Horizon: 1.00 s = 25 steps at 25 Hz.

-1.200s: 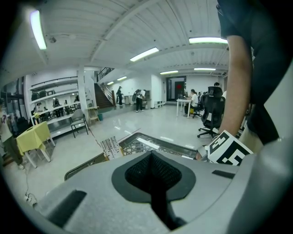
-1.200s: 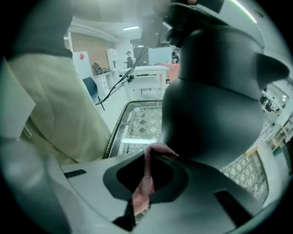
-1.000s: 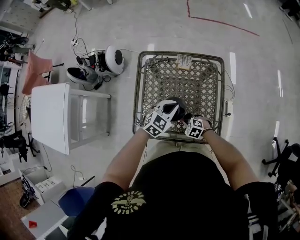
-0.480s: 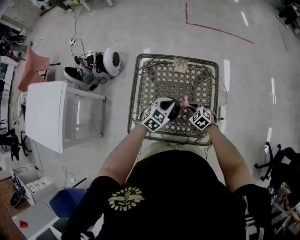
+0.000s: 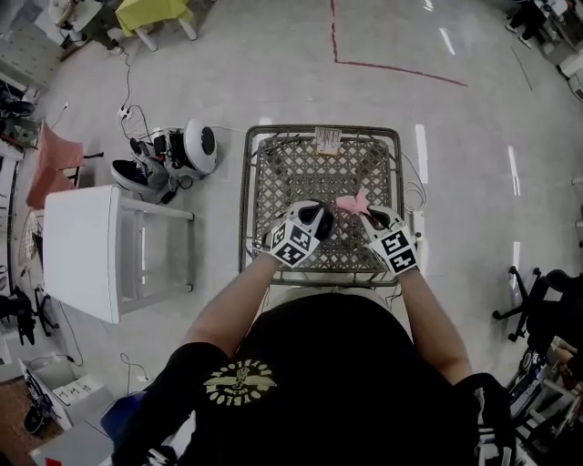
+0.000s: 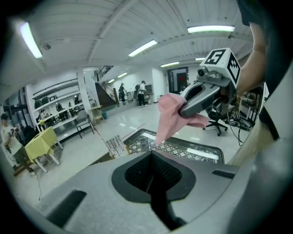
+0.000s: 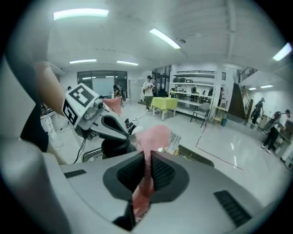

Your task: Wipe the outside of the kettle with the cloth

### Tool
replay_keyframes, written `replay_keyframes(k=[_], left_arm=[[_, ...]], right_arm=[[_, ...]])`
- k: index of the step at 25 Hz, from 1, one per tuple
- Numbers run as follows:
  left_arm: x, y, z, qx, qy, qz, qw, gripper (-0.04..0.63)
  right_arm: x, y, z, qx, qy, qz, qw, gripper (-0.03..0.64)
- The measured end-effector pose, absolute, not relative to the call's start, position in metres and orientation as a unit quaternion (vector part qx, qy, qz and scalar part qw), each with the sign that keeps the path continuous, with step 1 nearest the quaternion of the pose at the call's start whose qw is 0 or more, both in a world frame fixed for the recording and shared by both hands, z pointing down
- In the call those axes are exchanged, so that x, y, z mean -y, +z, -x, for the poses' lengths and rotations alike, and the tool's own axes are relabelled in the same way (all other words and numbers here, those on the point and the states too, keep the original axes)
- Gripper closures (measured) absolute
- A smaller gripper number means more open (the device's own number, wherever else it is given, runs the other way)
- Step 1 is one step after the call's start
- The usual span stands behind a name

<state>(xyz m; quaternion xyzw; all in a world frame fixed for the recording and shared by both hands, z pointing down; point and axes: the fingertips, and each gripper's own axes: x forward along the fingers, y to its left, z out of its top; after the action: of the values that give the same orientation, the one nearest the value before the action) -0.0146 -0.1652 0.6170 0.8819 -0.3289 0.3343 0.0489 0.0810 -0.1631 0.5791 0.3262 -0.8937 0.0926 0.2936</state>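
In the head view both grippers hover over a lattice-topped table (image 5: 250, 182). My left gripper (image 5: 306, 224) has its jaws together, and the black kettle (image 5: 319, 217) sits right at its tips. The right gripper view shows the kettle's dark body (image 7: 113, 147) hanging under the left gripper (image 7: 129, 135); the gripped part is hidden. My right gripper (image 5: 366, 214) is shut on the pink cloth (image 5: 351, 202), which droops from its jaws (image 6: 168, 119) above the table, just right of the kettle and apart from it. The cloth runs through the right jaws (image 7: 147, 157).
A white side table (image 5: 82, 246) stands to the left. A white round device (image 5: 199, 146) with shoes and cables lies on the floor behind it. An office chair (image 5: 533, 300) is at the right and a yellow-green chair (image 5: 155, 14) far back.
My right gripper has risen and rolled, lifting the pink cloth up beside the kettle. The left gripper has stayed where it was with the kettle.
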Motion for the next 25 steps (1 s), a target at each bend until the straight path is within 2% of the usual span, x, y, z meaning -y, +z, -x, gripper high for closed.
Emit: replay_keyframes(k=[7, 14, 21, 25], left_arm=[[0.163, 0.619, 0.008, 0.304, 0.343, -0.886, 0.065, 0.588], [0.171, 0.575, 0.022, 0.363, 0.228, -0.898, 0.096, 0.588], [0.179, 0.497, 0.093, 0.491, 0.092, -0.858, 0.118, 0.588], [0.176, 0.473, 0.114, 0.511, 0.087, -0.85, 0.093, 0.588]], right_arm=[[0.156, 0.541, -0.113, 0.884, 0.113, -0.377, 0.252, 0.598], [0.157, 0.514, -0.145, 0.872, 0.111, -0.419, 0.227, 0.598], [0.16, 0.519, -0.163, 0.862, 0.107, -0.424, 0.256, 0.597], [0.16, 0.533, -0.163, 0.86, 0.104, -0.415, 0.277, 0.597]])
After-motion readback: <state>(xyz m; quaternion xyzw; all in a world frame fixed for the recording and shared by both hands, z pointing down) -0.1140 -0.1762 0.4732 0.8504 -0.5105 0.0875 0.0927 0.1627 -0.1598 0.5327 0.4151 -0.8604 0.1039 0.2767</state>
